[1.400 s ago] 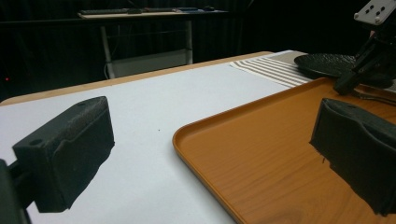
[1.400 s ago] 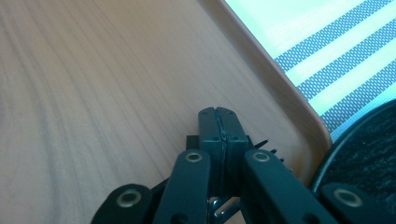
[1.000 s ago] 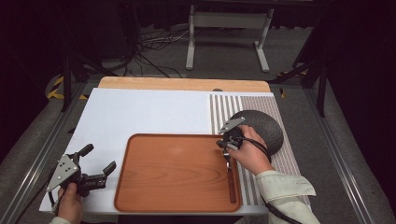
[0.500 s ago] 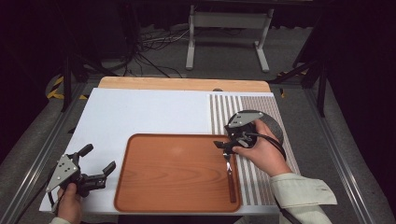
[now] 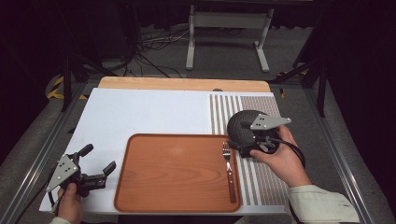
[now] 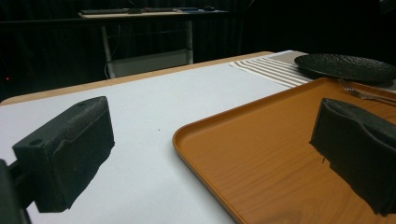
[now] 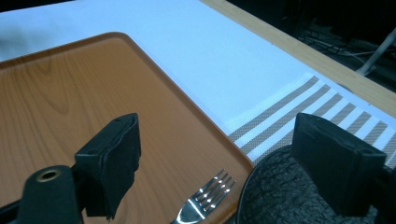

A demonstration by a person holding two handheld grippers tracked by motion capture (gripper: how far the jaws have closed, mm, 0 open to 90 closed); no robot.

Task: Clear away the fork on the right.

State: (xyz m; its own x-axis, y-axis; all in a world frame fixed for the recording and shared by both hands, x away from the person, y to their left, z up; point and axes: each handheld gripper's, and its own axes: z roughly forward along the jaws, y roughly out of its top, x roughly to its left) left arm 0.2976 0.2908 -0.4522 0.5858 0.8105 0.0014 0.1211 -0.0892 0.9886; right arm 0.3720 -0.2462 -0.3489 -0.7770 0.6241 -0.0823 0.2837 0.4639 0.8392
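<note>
Lab: black curtains [image 5: 56, 37], floor cables [image 5: 149, 51]

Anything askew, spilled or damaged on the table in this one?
Nothing stands out. The fork lies straight along the right side of the wooden tray, the dark plate sits on the striped mat beside it, and no spill or damage shows.

Tray [image 5: 177, 172] middle bare, room to pass; fork [image 5: 229, 172] & plate [image 5: 243, 126] crowd its right edge.

Wooden-handled fork [image 5: 229, 170] flat along tray's [image 5: 173, 205] right edge
</note>
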